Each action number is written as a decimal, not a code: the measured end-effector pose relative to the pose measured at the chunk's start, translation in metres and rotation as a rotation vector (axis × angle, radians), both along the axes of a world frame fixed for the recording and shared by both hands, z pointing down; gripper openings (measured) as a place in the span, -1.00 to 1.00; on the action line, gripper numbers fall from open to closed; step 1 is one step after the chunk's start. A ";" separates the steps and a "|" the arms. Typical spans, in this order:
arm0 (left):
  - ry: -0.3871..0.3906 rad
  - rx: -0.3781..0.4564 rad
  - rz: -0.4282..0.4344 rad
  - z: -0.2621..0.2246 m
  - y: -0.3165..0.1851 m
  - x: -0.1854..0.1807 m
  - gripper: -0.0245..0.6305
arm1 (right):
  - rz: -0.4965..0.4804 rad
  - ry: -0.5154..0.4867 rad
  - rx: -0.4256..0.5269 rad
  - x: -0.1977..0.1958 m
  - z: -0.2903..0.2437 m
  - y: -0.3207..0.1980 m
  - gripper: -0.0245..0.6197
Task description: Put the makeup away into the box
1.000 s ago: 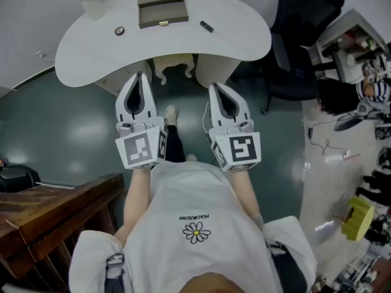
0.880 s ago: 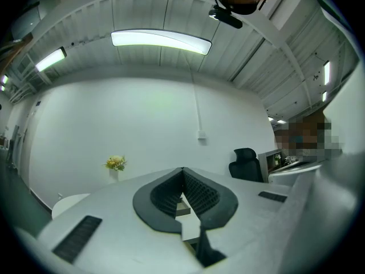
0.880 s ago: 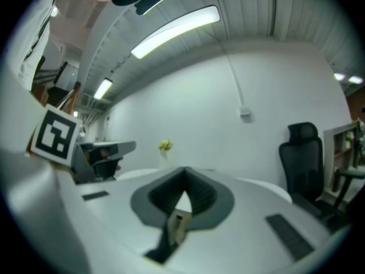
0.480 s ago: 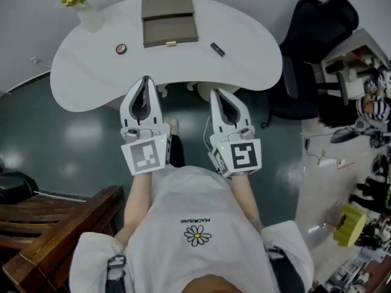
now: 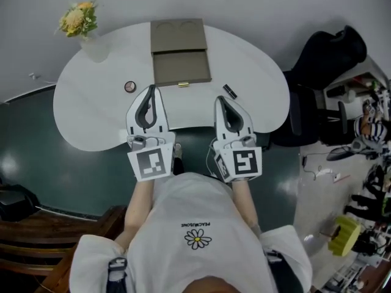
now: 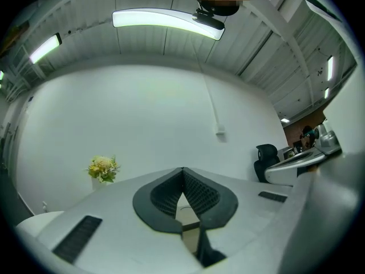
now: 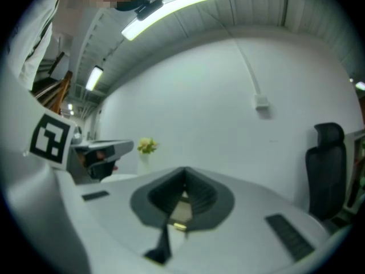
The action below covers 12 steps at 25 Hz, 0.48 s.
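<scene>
A tan makeup box lies open on the white curved table, its lid folded back toward the wall. A small round compact sits left of the box, and a black tube lies to its right. My left gripper hangs over the table's near edge, just right of the compact, shut and empty. My right gripper is level with it, just short of the black tube, also shut and empty. Through each gripper's jaws a piece of the box shows ahead.
A vase of yellow flowers stands at the table's far left. A black office chair is at the right, with a cluttered desk beyond. Dark wooden furniture is at the lower left. A white wall backs the table.
The person has walked up to the table. Both grippers moved forward together, from over the floor to over the table's near edge. Both stayed shut.
</scene>
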<state>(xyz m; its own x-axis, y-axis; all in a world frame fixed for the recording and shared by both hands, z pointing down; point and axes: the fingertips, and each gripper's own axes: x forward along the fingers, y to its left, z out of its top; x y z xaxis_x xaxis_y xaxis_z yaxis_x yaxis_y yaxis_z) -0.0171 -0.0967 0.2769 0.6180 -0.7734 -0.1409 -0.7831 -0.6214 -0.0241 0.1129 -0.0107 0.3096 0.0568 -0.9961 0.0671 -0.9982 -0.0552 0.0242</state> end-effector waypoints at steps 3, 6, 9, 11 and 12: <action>0.006 -0.002 0.002 0.001 -0.024 0.005 -0.86 | 0.007 0.001 -0.005 0.007 0.003 -0.023 -0.83; -0.002 -0.020 -0.007 0.006 -0.042 0.009 -0.86 | 0.014 -0.010 -0.022 0.013 0.008 -0.042 -0.83; -0.015 -0.032 -0.007 0.012 -0.051 0.017 -0.87 | 0.023 -0.032 -0.040 0.022 0.015 -0.050 -0.83; -0.024 -0.037 -0.010 0.014 -0.054 0.024 -0.86 | 0.025 -0.048 -0.046 0.030 0.020 -0.054 -0.83; -0.023 -0.038 -0.014 0.014 -0.056 0.027 -0.86 | 0.022 -0.056 -0.047 0.033 0.022 -0.056 -0.83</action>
